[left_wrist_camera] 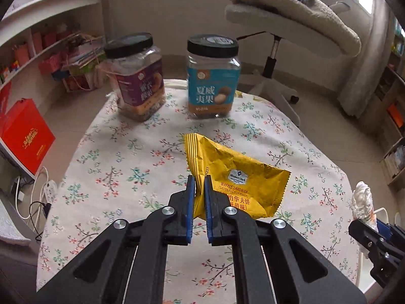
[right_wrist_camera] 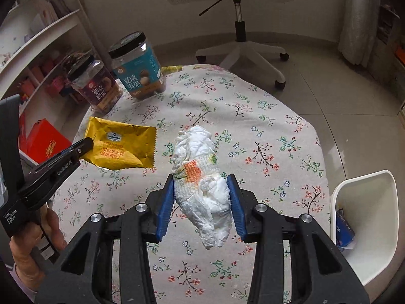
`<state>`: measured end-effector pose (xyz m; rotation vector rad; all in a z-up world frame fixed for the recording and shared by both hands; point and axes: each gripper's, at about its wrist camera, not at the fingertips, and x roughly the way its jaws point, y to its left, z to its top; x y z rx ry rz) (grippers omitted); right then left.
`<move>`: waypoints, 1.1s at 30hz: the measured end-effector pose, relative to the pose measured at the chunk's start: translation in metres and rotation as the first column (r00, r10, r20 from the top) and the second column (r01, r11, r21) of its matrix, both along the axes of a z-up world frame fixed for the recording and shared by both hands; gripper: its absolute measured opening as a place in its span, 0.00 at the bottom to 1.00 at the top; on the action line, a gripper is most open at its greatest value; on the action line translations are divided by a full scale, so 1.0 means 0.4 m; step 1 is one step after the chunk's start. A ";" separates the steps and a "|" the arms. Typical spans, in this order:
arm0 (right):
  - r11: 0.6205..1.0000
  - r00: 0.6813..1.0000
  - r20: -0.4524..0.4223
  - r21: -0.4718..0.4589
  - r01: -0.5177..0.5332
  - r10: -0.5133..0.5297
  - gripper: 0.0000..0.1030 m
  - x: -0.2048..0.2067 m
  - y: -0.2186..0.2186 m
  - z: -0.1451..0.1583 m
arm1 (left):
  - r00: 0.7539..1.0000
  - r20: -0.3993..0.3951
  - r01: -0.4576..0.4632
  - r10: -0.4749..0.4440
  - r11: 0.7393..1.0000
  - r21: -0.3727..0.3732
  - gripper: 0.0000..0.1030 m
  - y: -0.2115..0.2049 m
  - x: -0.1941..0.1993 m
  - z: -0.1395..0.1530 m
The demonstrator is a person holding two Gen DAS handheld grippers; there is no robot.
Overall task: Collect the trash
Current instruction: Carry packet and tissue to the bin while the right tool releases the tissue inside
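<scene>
My left gripper (left_wrist_camera: pixel 200 181) is shut on the left edge of a crumpled yellow snack wrapper (left_wrist_camera: pixel 235 177), which hangs lifted above the flowered tablecloth (left_wrist_camera: pixel 121 157). In the right wrist view the same wrapper (right_wrist_camera: pixel 121 147) juts from the left gripper's fingers (right_wrist_camera: pixel 84 146) at the left. My right gripper (right_wrist_camera: pixel 202 179) is shut on a crumpled white paper towel (right_wrist_camera: pixel 202 190) with orange and green print, held off the table. The towel (left_wrist_camera: pixel 363 200) and the right gripper also show at the right edge of the left wrist view.
Two black-lidded snack jars stand at the table's far side: a purple one (left_wrist_camera: pixel 140 81) and a teal one (left_wrist_camera: pixel 212 78). A white bin (right_wrist_camera: pixel 364 217) with a blue item inside stands by the table's right edge. A white office chair (right_wrist_camera: pixel 240 48) is behind, shelves (left_wrist_camera: pixel 45 38) at left.
</scene>
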<state>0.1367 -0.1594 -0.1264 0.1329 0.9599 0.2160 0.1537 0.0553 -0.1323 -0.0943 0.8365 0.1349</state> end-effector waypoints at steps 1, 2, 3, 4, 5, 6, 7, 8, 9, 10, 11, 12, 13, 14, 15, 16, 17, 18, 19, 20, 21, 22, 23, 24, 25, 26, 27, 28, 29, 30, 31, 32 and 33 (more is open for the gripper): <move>1.000 1.000 0.018 0.003 -0.003 0.003 0.38 -0.007 0.004 0.010 | 1.000 0.015 -0.009 0.009 1.000 0.017 0.07 0.010 -0.016 0.013; 1.000 0.999 0.036 0.005 -0.006 0.005 0.38 -0.014 0.007 0.019 | 1.000 0.026 -0.014 0.013 0.999 0.032 0.07 0.020 -0.032 0.024; 1.000 0.999 0.052 0.006 -0.008 0.007 0.38 -0.021 0.011 0.028 | 0.999 0.032 -0.014 0.012 0.999 0.044 0.07 0.026 -0.039 0.030; 1.000 0.998 0.069 0.006 -0.009 0.008 0.38 -0.028 0.013 0.036 | 0.999 0.035 -0.014 0.012 0.998 0.054 0.07 0.032 -0.050 0.037; 1.000 0.996 0.085 0.005 -0.009 0.008 0.38 -0.035 0.014 0.043 | 0.999 0.040 -0.017 0.015 0.998 0.059 0.07 0.037 -0.061 0.044; 1.000 0.995 0.100 0.001 -0.008 0.008 0.38 -0.041 0.015 0.049 | 0.999 0.045 -0.020 0.018 0.998 0.060 0.07 0.044 -0.074 0.049; 1.000 0.994 0.113 -0.004 -0.006 0.007 0.38 -0.048 0.014 0.055 | 0.998 0.051 -0.027 0.024 0.998 0.059 0.07 0.050 -0.084 0.055; 1.000 0.992 0.125 -0.007 -0.004 0.005 0.37 -0.053 0.012 0.060 | 0.998 0.055 -0.033 0.030 0.998 0.055 0.07 0.056 -0.091 0.059; 1.000 0.991 0.137 -0.012 -0.001 0.002 0.37 -0.056 0.010 0.065 | 0.998 0.061 -0.037 0.034 0.998 0.048 0.07 0.059 -0.098 0.063; 1.000 0.989 0.149 -0.016 0.003 -0.001 0.37 -0.061 0.007 0.070 | 0.997 0.070 -0.039 0.036 0.998 0.043 0.07 0.061 -0.103 0.071; 1.000 0.987 0.161 -0.019 0.009 -0.006 0.37 -0.066 0.003 0.074 | 0.996 0.081 -0.039 0.036 0.998 0.042 0.07 0.062 -0.110 0.081; 1.000 0.985 0.172 -0.021 0.015 -0.011 0.37 -0.069 -0.002 0.078 | 0.995 0.093 -0.038 0.034 0.998 0.044 0.07 0.061 -0.115 0.090; 1.000 0.983 0.181 -0.020 0.024 -0.019 0.37 -0.072 -0.008 0.083 | 0.994 0.105 -0.037 0.032 0.998 0.045 0.07 0.059 -0.119 0.099; 0.999 0.982 0.189 -0.019 0.032 -0.028 0.37 -0.074 -0.014 0.088 | 0.993 0.118 -0.037 0.032 0.998 0.045 0.07 0.058 -0.126 0.108; 0.999 0.980 0.196 -0.018 0.040 -0.036 0.37 -0.076 -0.021 0.091 | 0.991 0.130 -0.036 0.030 0.998 0.043 0.07 0.055 -0.129 0.116; 0.999 0.978 0.203 -0.017 0.049 -0.044 0.37 -0.077 -0.028 0.095 | 0.990 0.140 -0.033 0.028 0.999 0.040 0.07 0.052 -0.133 0.124; 0.998 0.976 0.210 -0.017 0.058 -0.053 0.37 -0.081 -0.035 0.098 | 0.989 0.149 -0.030 0.024 0.999 0.038 0.07 0.047 -0.135 0.132; 0.998 0.974 0.216 -0.017 0.067 -0.062 0.37 -0.083 -0.042 0.100 | 0.987 0.157 -0.027 0.021 0.999 0.035 0.07 0.042 -0.137 0.139; 0.997 0.973 0.222 -0.018 0.075 -0.070 0.37 -0.085 -0.050 0.103 | 0.986 0.166 -0.023 0.017 0.999 0.032 0.07 0.038 -0.140 0.145; 0.996 0.972 0.224 -0.020 0.082 -0.076 0.37 -0.087 -0.058 0.105 | 0.985 0.172 -0.019 0.013 0.999 0.031 0.07 0.032 -0.141 0.150; 0.996 0.970 0.226 -0.021 0.090 -0.083 0.37 -0.090 -0.064 0.105 | 0.984 0.176 -0.014 0.008 0.999 0.031 0.07 0.026 -0.142 0.154; 0.995 0.969 0.228 -0.022 0.098 -0.090 0.37 -0.092 -0.072 0.106 | 0.984 0.180 -0.009 0.003 0.999 0.031 0.07 0.019 -0.143 0.157; 0.994 0.968 0.230 -0.024 0.105 -0.097 0.37 -0.094 -0.080 0.108 | 0.983 0.183 -0.006 0.000 1.000 0.029 0.07 0.014 -0.143 0.159; 0.993 0.967 0.233 -0.028 0.112 -0.103 0.37 -0.098 -0.088 0.109 | 0.983 0.186 -0.003 -0.002 1.000 0.026 0.07 0.008 -0.143 0.161; 0.992 0.965 0.237 -0.032 0.120 -0.109 0.37 -0.101 -0.098 0.110 | 0.982 0.188 0.002 -0.006 1.000 0.023 0.07 0.003 -0.144 0.162; 0.991 0.964 0.239 -0.035 0.128 -0.116 0.37 -0.104 -0.108 0.112 | 0.982 0.190 0.007 -0.011 1.000 0.022 0.07 -0.005 -0.143 0.164; 0.990 0.963 0.241 -0.037 0.135 -0.122 0.37 -0.107 -0.119 0.113 | 0.982 0.191 0.013 -0.017 1.000 0.020 0.07 -0.012 -0.143 0.166; 0.989 0.961 0.243 -0.038 0.144 -0.130 0.37 -0.111 -0.130 0.115 | 0.981 0.193 0.019 -0.022 1.000 0.020 0.07 -0.020 -0.143 0.167; 0.988 0.960 0.244 -0.037 0.152 -0.139 0.37 -0.116 -0.143 0.116 | 0.980 0.195 0.024 -0.027 1.000 0.019 0.07 -0.028 -0.144 0.168; 0.986 0.958 0.246 -0.037 0.163 -0.149 0.37 -0.120 -0.158 0.118 | 0.980 0.196 0.031 -0.034 0.999 0.016 0.07 -0.036 -0.144 0.169; 0.984 0.956 0.247 -0.037 0.172 -0.158 0.37 -0.123 -0.170 0.119 | 0.980 0.196 0.039 -0.041 0.999 0.015 0.07 -0.045 -0.144 0.170; 0.983 0.954 0.249 -0.036 0.182 -0.168 0.37 -0.126 -0.183 0.120 | 0.979 0.197 0.047 -0.049 0.999 0.015 0.07 -0.054 -0.144 0.170; 0.981 0.952 0.251 -0.036 0.192 -0.177 0.37 -0.130 -0.197 0.121 | 0.979 0.198 0.054 -0.056 0.998 0.016 0.07 -0.064 -0.144 0.171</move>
